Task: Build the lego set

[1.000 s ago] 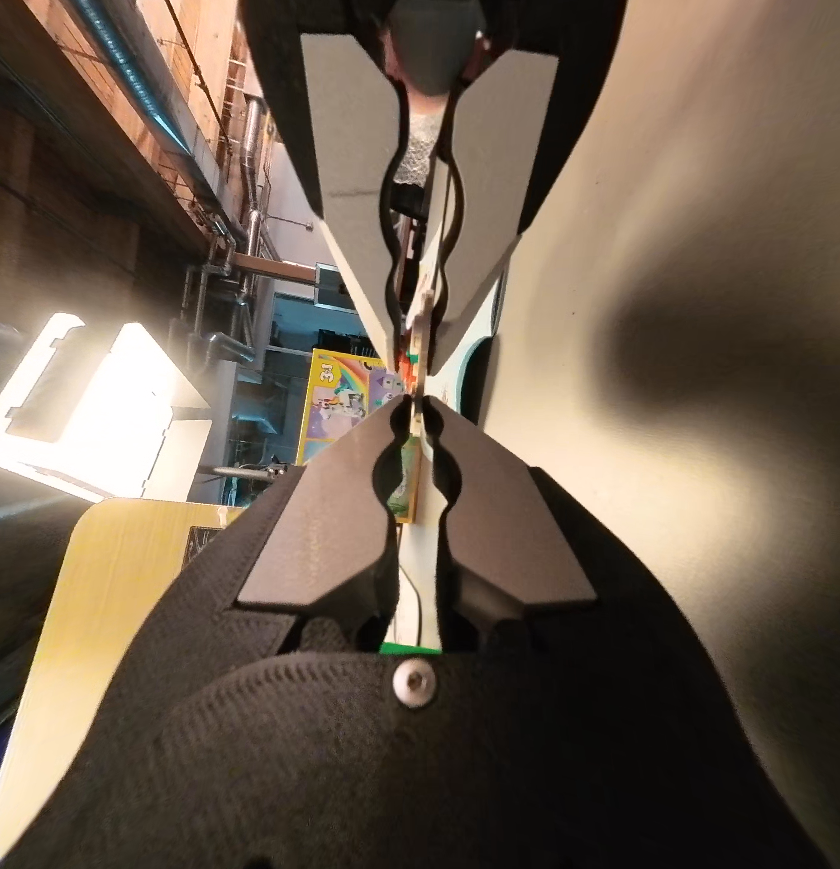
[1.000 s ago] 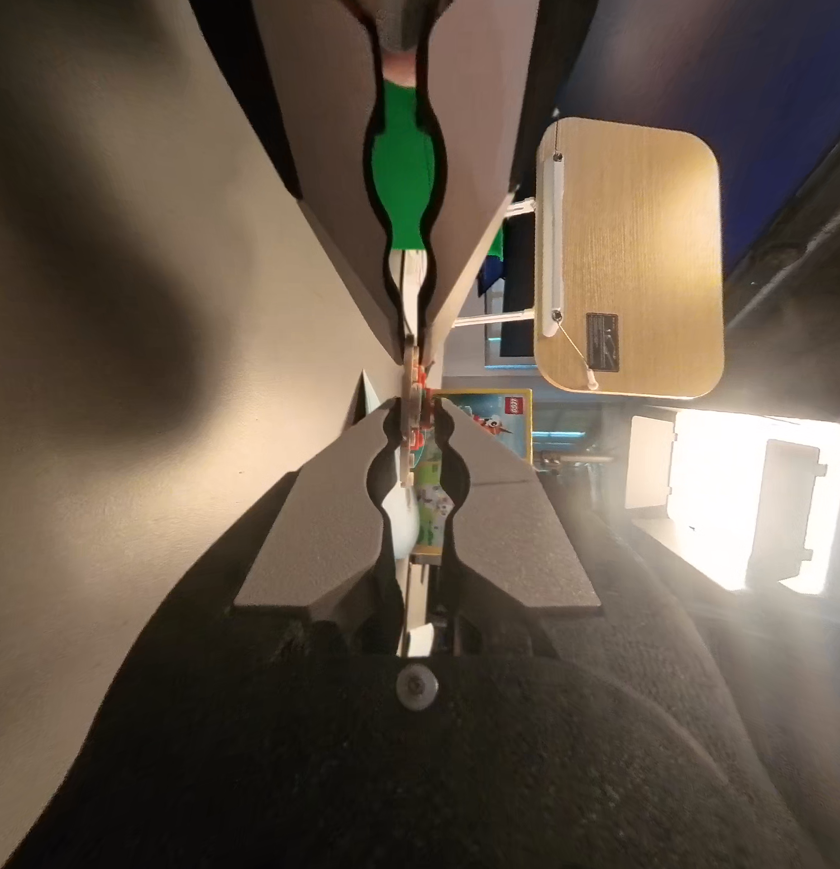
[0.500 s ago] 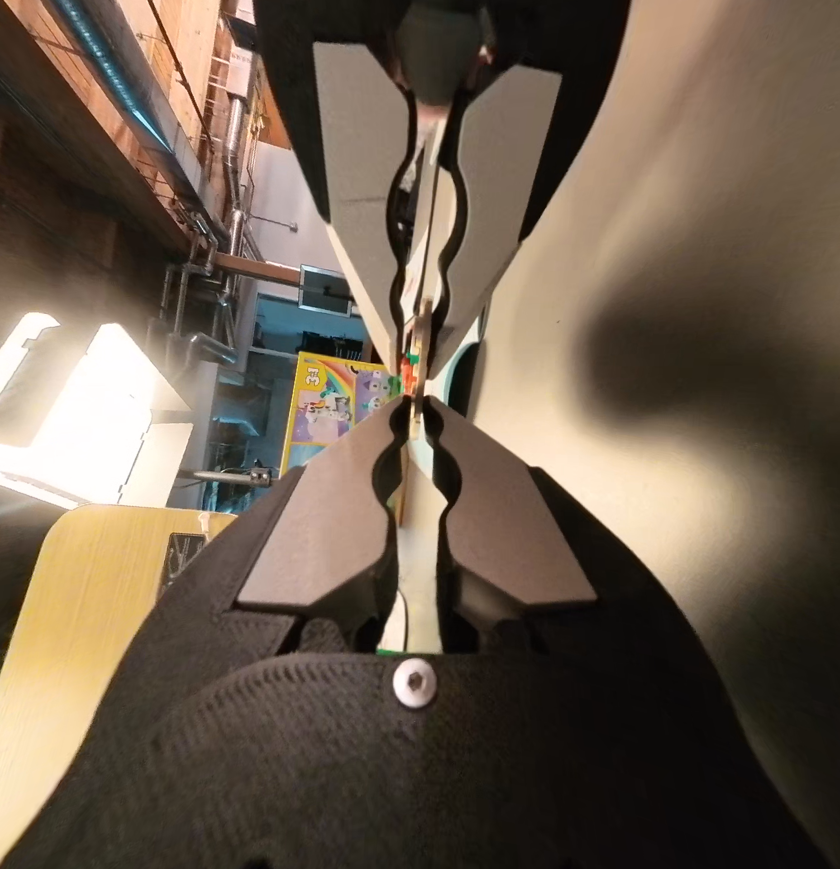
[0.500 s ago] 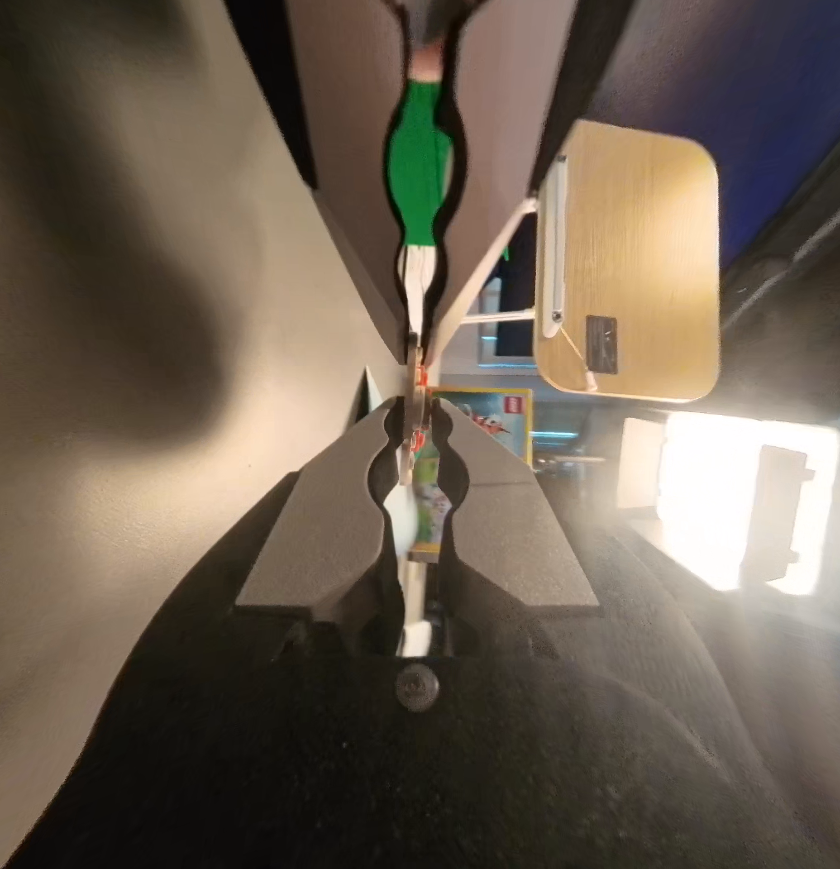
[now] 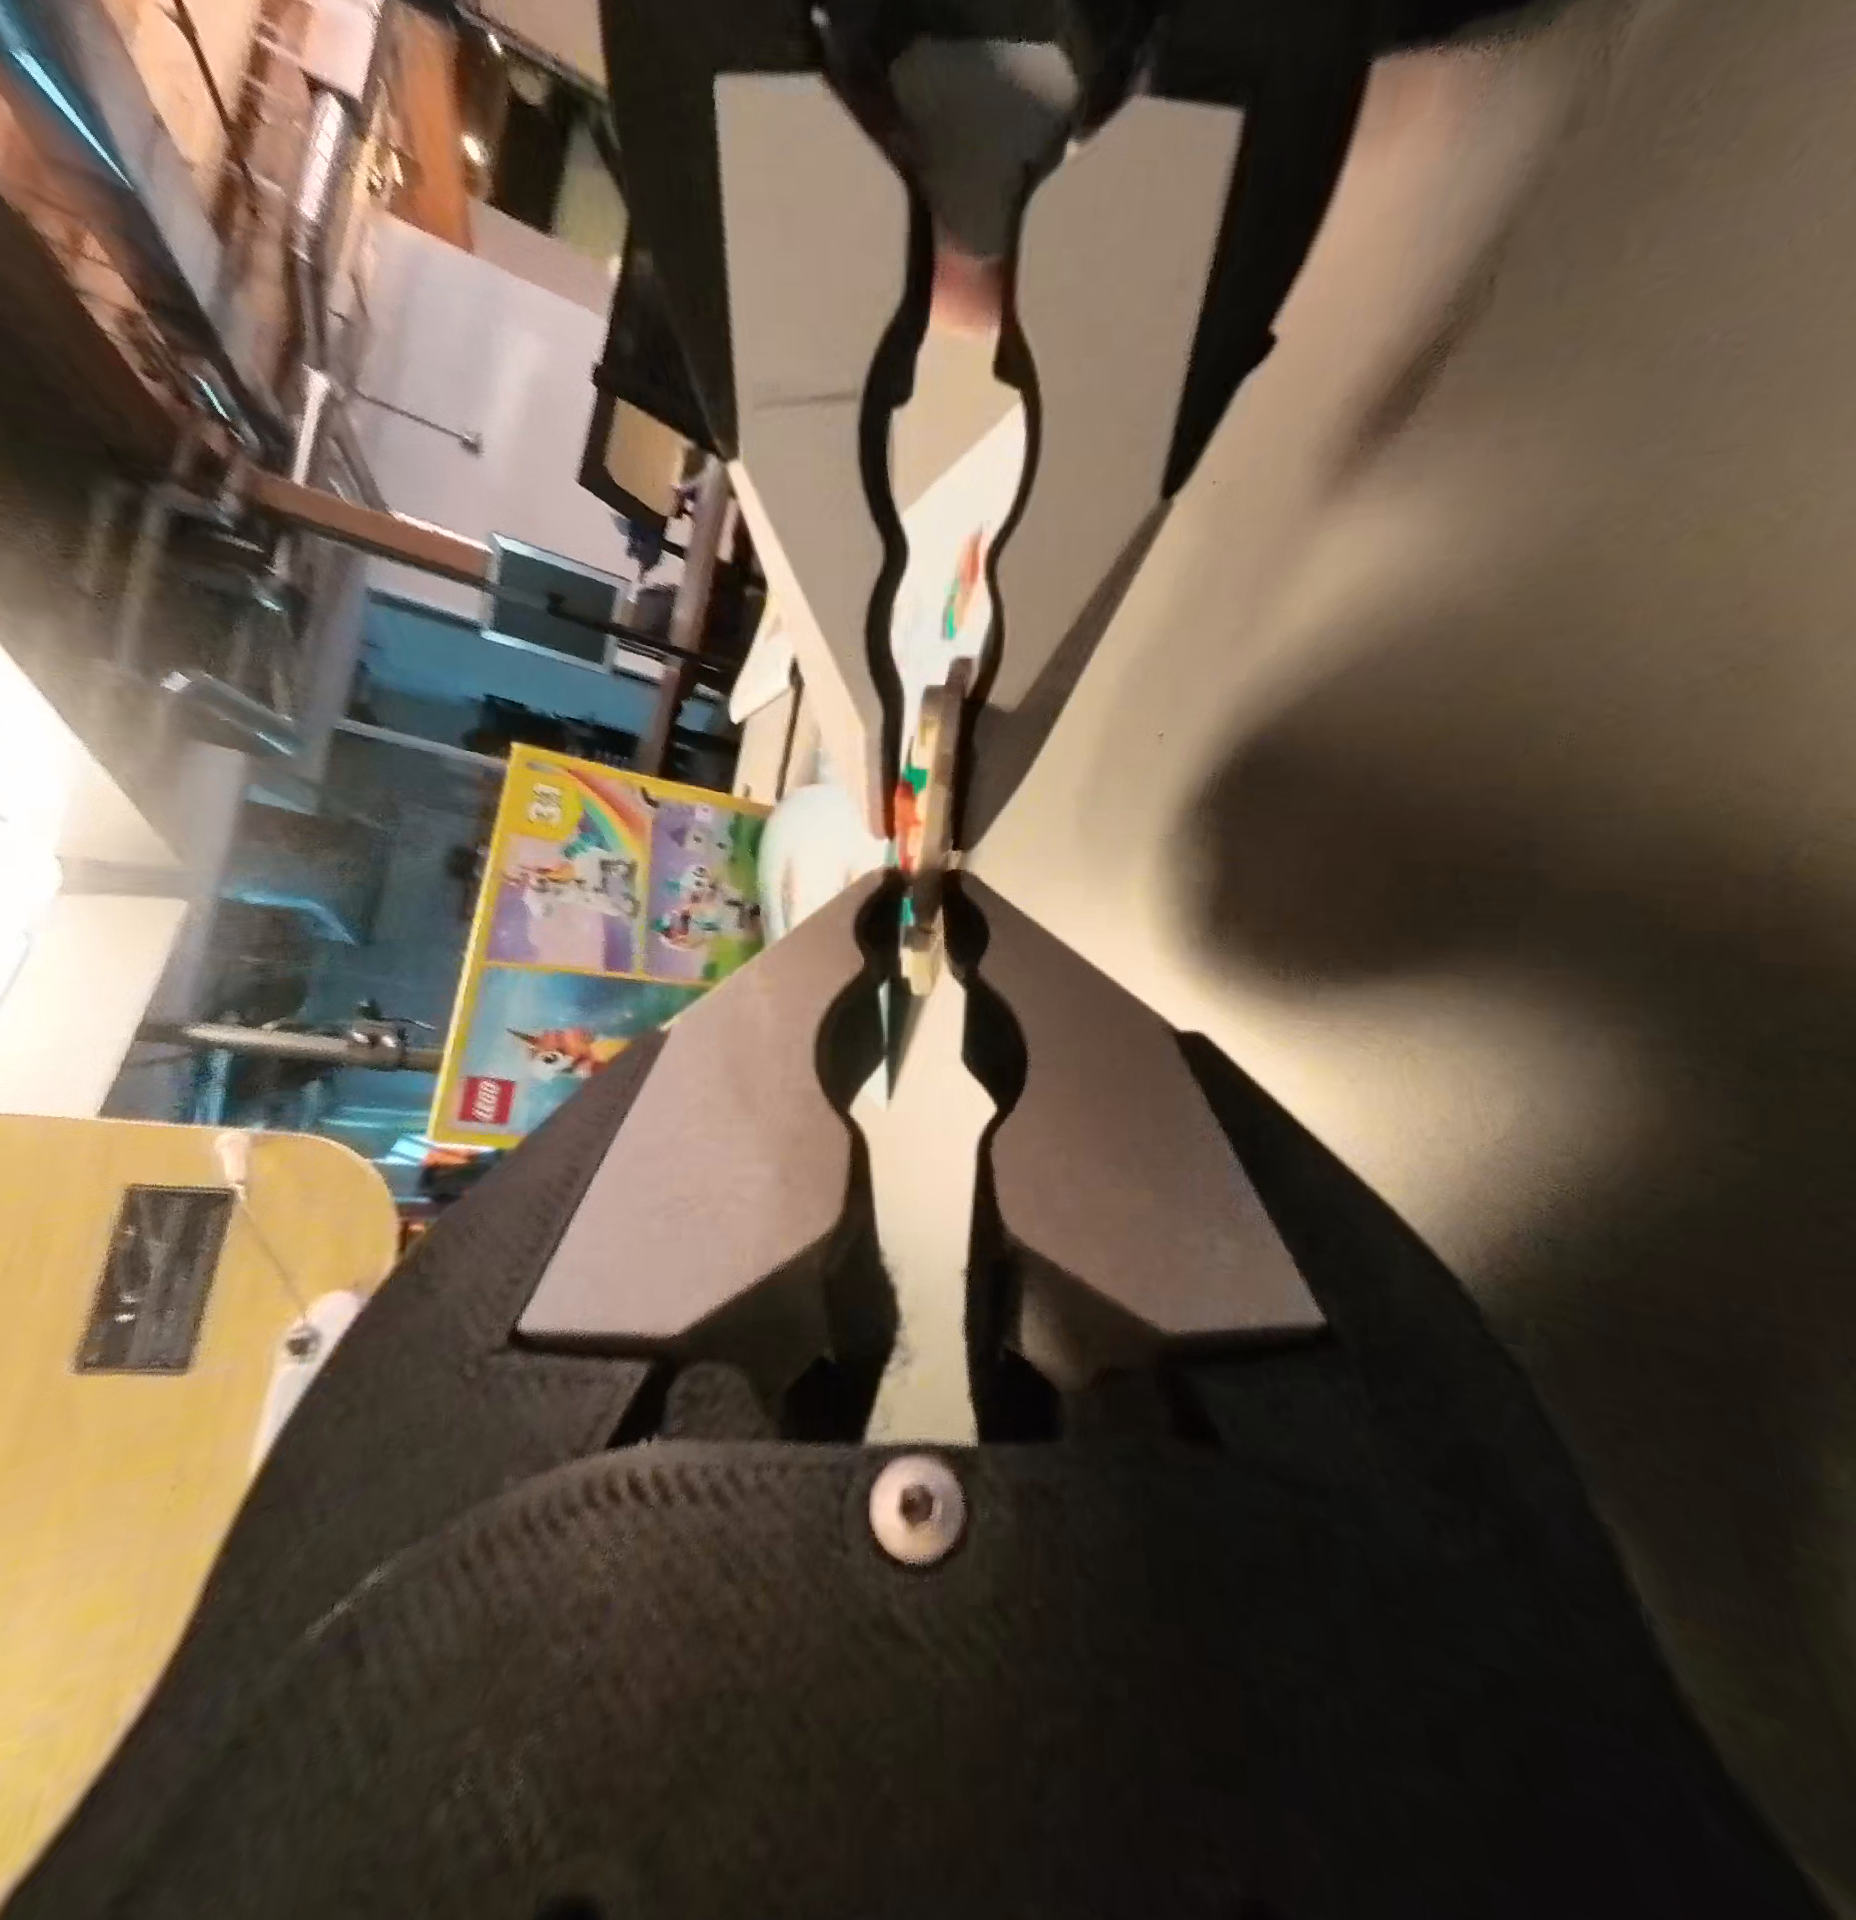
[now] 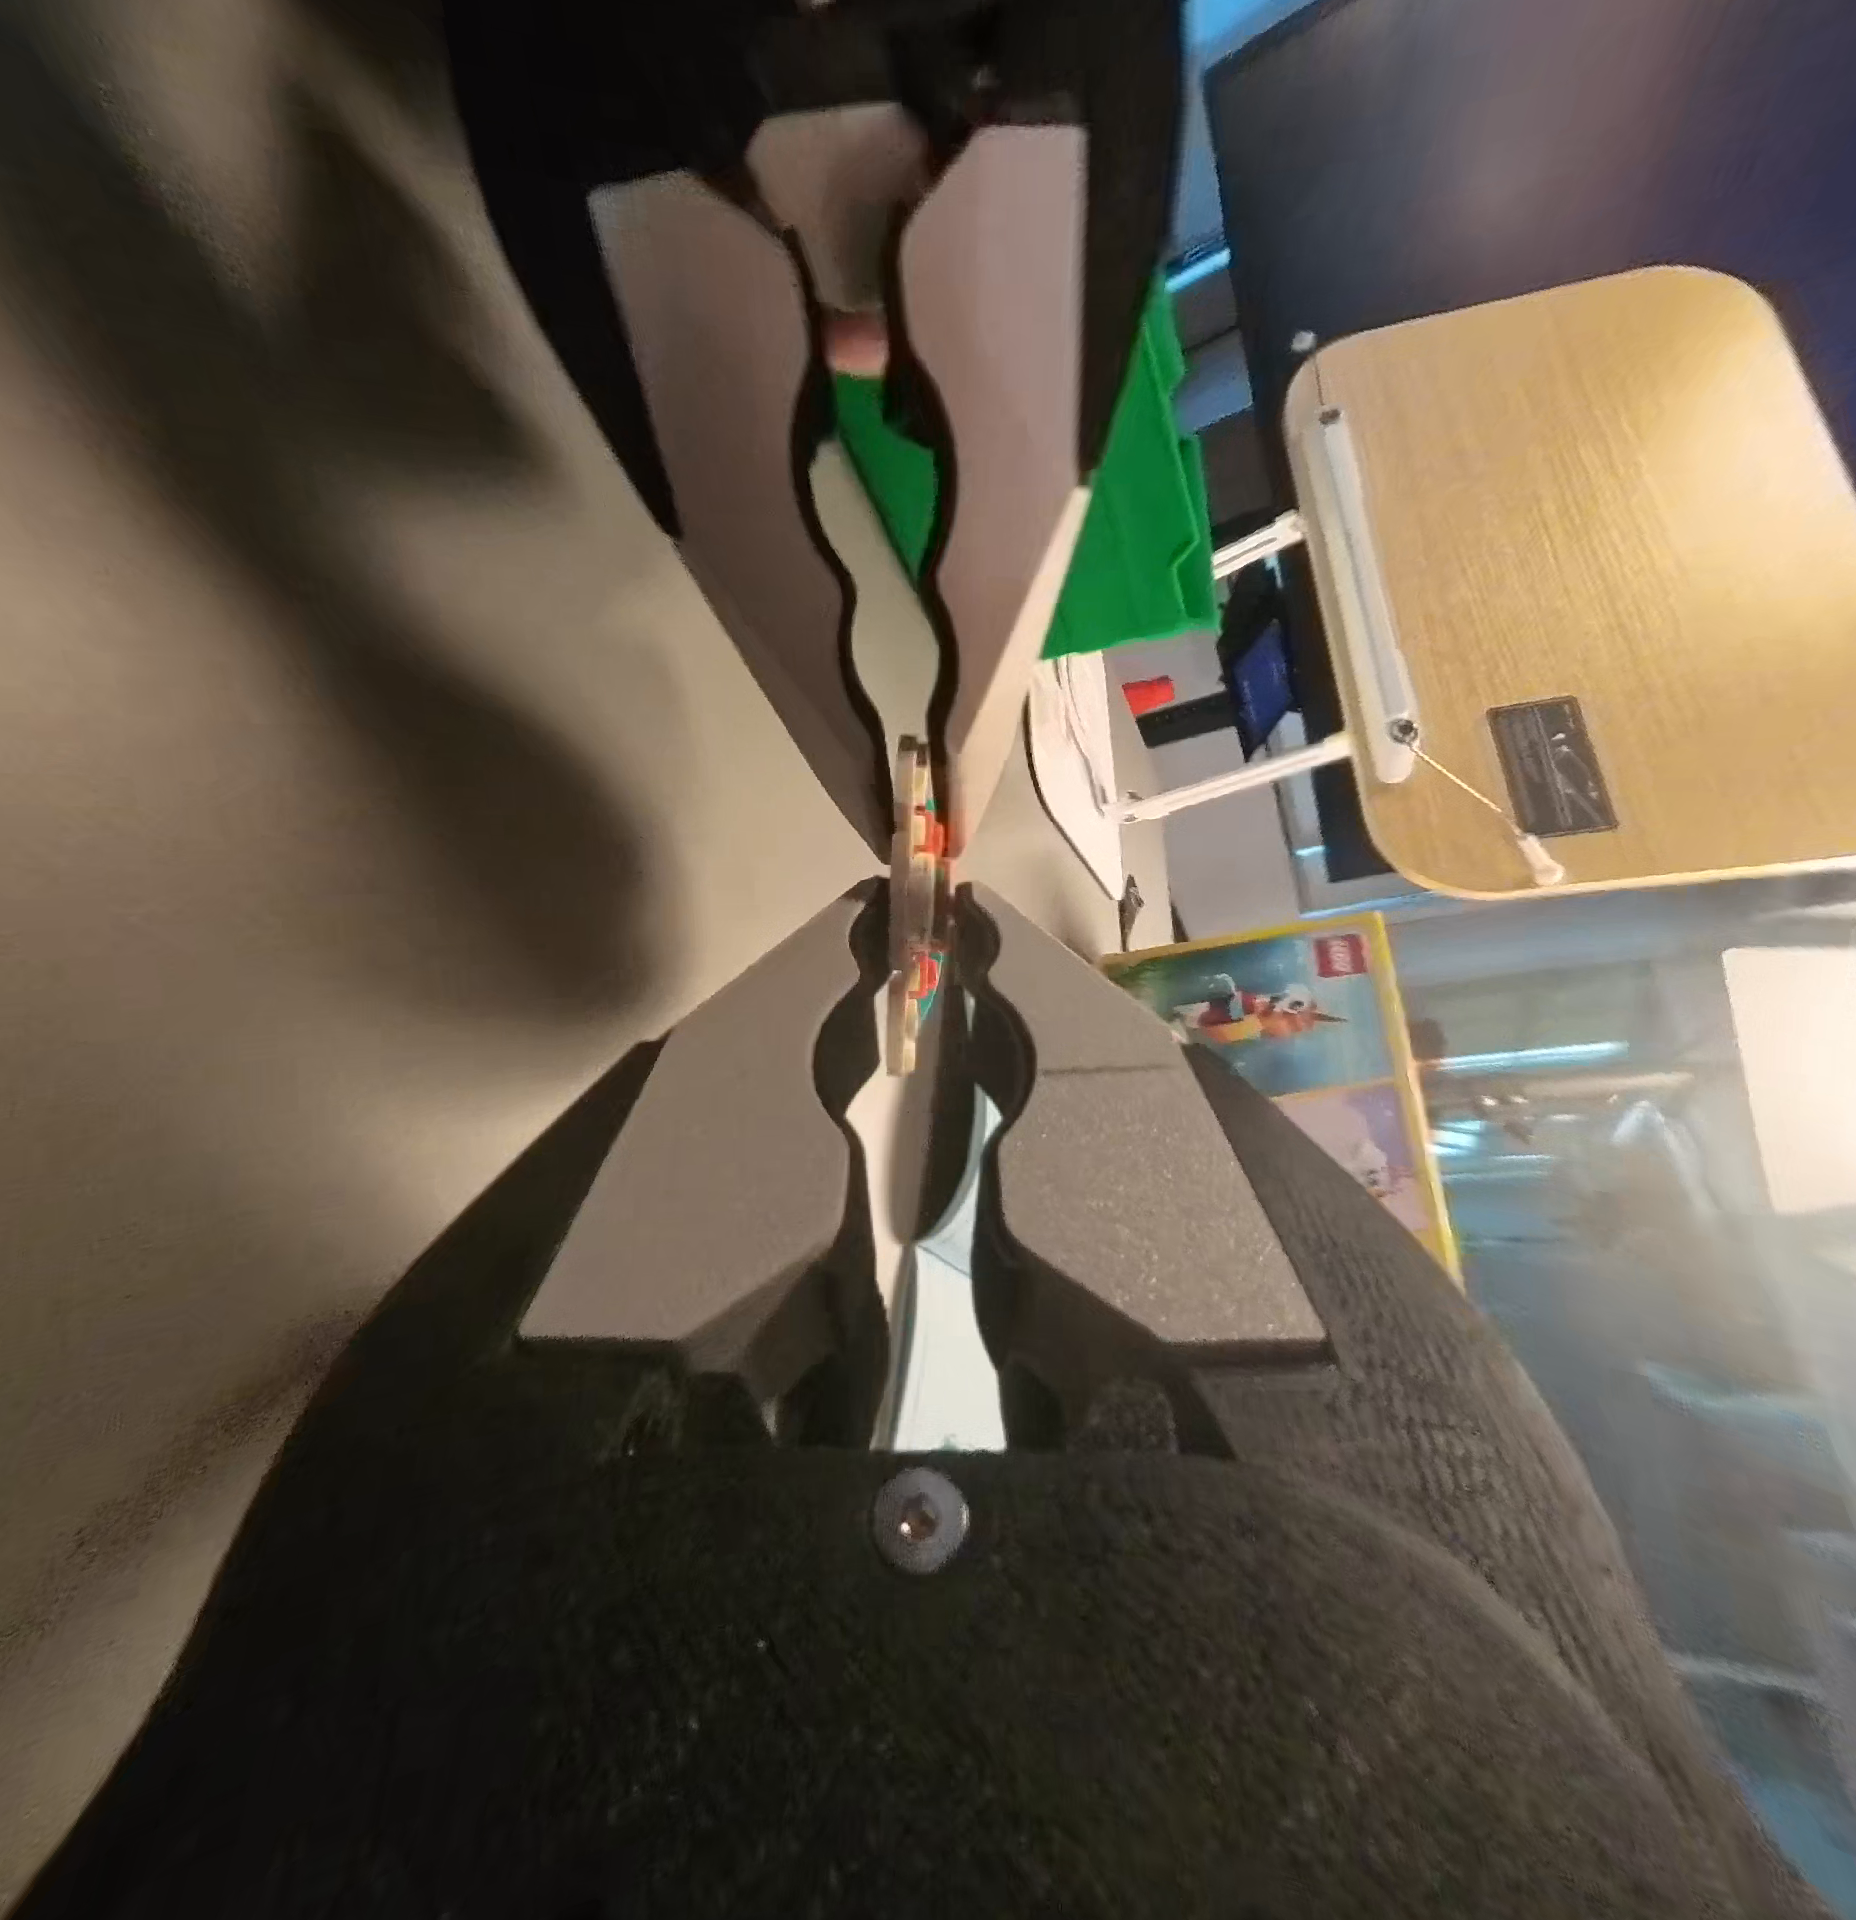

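A small lego assembly, a tan plate (image 5: 940, 774) seen edge-on with orange and green pieces (image 5: 908, 805) on one face, hangs in the air beside the white table (image 5: 1526, 468). My left gripper (image 5: 919, 888) is shut on its near end. My right gripper (image 5: 924, 831) comes in from the opposite side, tip to tip, and is shut on the far end. In the right wrist view the right gripper (image 6: 919, 894) pinches the tan plate (image 6: 906, 966) with its orange pieces (image 6: 936, 831), and the left gripper (image 6: 919, 831) faces it from above.
A yellow lego box (image 5: 602, 935) stands on the table edge and also shows in the right wrist view (image 6: 1308, 1039). A light wooden board (image 6: 1589, 582) and a green bin (image 6: 1132, 520) lie behind. The white table (image 6: 280, 520) carries large shadows. My left and right fingertips are right by each other.
Both grippers stay shut on the assembly and have swung together, so the background has shifted. The lego box and green bin show more, and the plate looks shorter between the tips.
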### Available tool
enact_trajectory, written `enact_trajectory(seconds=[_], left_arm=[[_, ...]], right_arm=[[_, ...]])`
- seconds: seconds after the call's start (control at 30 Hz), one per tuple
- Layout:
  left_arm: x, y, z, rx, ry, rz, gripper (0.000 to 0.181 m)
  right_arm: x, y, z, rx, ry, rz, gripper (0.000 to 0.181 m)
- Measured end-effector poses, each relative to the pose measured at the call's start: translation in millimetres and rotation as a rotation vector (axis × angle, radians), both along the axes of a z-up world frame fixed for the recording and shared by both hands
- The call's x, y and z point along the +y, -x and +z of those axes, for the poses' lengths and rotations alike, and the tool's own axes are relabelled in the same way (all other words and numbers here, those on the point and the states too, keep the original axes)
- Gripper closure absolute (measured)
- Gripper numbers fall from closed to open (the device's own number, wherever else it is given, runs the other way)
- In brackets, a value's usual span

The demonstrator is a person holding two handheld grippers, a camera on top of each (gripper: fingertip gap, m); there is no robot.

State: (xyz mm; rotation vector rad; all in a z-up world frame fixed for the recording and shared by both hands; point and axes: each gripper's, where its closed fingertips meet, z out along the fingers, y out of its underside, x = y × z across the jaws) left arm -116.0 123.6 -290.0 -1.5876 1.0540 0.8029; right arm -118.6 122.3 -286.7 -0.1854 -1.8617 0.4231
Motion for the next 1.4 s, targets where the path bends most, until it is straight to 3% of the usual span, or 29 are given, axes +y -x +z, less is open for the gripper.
enact_trajectory(seconds=[0.23,0.47,0.53,0.63,0.73,0.83,0.97,1.4], left_arm=[[0,0,-6,-0.003,0.047,0.036,0.174],[0,-1,-7,0.029,0.039,0.03,0.175],[1,1,-6,0.032,0.028,0.028,0.175],[3,4,-3,-0.021,0.009,0.027,0.174],[2,4,-2,-0.11,0.024,0.006,0.174],[1,5,-1,-0.185,0.038,-0.013,0.174],[-2,0,-1,-0.274,0.069,-0.064,0.174],[-4,-4,-6,-0.307,0.107,-0.109,0.174]], right_arm=[[0,0,-8,0.099,-0.402,-0.018,0.17],[0,-2,-8,0.086,-0.43,-0.039,0.171],[0,0,-7,0.087,-0.362,-0.042,0.171],[2,4,-3,0.037,-0.111,-0.058,0.171],[2,4,7,0.007,0.098,-0.044,0.153],[1,-3,11,-0.026,0.227,0.016,0.158],[-6,-12,12,-0.049,0.286,0.115,0.173],[-7,-15,6,-0.11,0.301,0.143,0.174]])
